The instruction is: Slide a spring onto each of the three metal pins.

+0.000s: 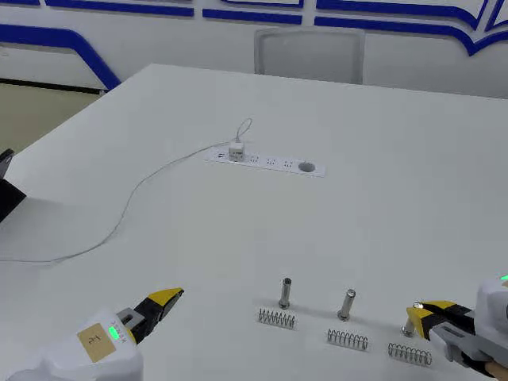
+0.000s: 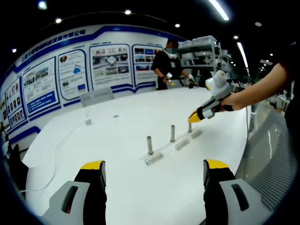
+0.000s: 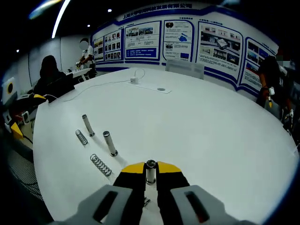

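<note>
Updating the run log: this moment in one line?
left tool: open | right tool: shut on end pin | springs: all loose on table

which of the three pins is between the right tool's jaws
The rightmost pin: it stands between the right tool's jaws, while the middle pin and left pin stand free.

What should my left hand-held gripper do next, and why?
Probably bring the open left hand-held gripper down to the rightmost coiled metal spring: all three springs lie flat on the white table, and the right hand-held gripper is closed around the short silver metal pin beside it.
</note>
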The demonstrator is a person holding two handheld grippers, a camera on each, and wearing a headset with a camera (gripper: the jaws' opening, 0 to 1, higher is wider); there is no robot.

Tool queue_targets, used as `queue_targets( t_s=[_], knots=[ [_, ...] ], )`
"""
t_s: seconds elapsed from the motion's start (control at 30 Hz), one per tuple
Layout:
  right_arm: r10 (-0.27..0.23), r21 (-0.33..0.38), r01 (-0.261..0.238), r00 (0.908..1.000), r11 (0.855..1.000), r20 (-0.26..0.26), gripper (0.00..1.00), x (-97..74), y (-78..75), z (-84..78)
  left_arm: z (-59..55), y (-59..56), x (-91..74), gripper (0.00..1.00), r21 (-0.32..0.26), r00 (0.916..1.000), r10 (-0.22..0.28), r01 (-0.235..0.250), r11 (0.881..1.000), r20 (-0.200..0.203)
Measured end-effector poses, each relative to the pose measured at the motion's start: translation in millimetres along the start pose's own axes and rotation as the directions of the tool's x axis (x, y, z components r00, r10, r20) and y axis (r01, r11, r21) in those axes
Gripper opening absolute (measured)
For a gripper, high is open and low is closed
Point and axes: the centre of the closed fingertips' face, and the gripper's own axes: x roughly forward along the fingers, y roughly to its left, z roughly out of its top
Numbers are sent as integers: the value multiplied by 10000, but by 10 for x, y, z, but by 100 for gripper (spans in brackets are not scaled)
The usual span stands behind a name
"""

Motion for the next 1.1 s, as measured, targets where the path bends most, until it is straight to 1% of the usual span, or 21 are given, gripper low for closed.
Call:
queue_targets(
  t_s=[0.1, 0.2, 0.3, 0.43, 0.57, 0.67, 0.8, 0.9, 0.97, 1.03, 1.07, 1.1],
  knots=[
    [-43, 82, 43, 10000, 10000, -3, 9, -17, -15, -20, 0, 1, 0, 87, -6, 10000, 6, -6, 10000, 4],
    [16, 225, -17, 10000, 9997, 29, 9, -28, -17, -27, -1, -3, -1, 87, 20, 10000, -4, 4, 10000, -7],
    [35, 186, -34, 10000, 9998, -10, 10, -42, -18, -32, -4, -9, 0, 87, 40, 10000, -23, 23, 10000, -29],
    [128, 149, -129, 9999, 9998, 62, 12, -71, -36, -27, 1, -8, 0, 87, 24, 10000, -6, 6, 10000, -10],
    [249, 257, -251, 9997, 9994, 78, 16, -89, -46, -43, 1, -17, 3, 87, 38, 10000, -42, 42, 10000, -28],
    [467, 348, -469, 9989, 9983, 41, 18, -110, -34, -79, 3, -24, 4, 87, 90, 10000, -68, 68, 9999, -37],
    [579, 412, -581, 9983, 9975, 44, 20, -139, -48, -133, -5, -16, 5, 87, 36, 10000, -36, 36, 10000, -69],
    [935, 508, -934, 9956, 9943, 4, 21, -149, -26, -196, -19, -22, 9, 87, 3, 9999, -71, 72, 10000, -142],
    [1369, 378, -1363, 9905, 9899, -116, 22, -158, 24, -251, -24, -29, 11, 87, 55, 9998, -88, 89, 9999, -183],
    [1963, 303, -1954, 9802, 9802, -264, 24, -170, 105, -302, -30, -27, 11, 87, 52, 9998, -92, 94, 9999, -199],
    [2145, 208, -2140, 9763, 9766, -282, 26, -172, 126, -315, -34, -23, 11, 87, 55, 9997, -79, 80, 10000, -217],
    [2304, -44, -2306, 9727, 9730, -276, 26, -171, 141, -327, -44, -20, 12, 87, 15, 9996, -75, 75, 10000, -259]
  ],
)
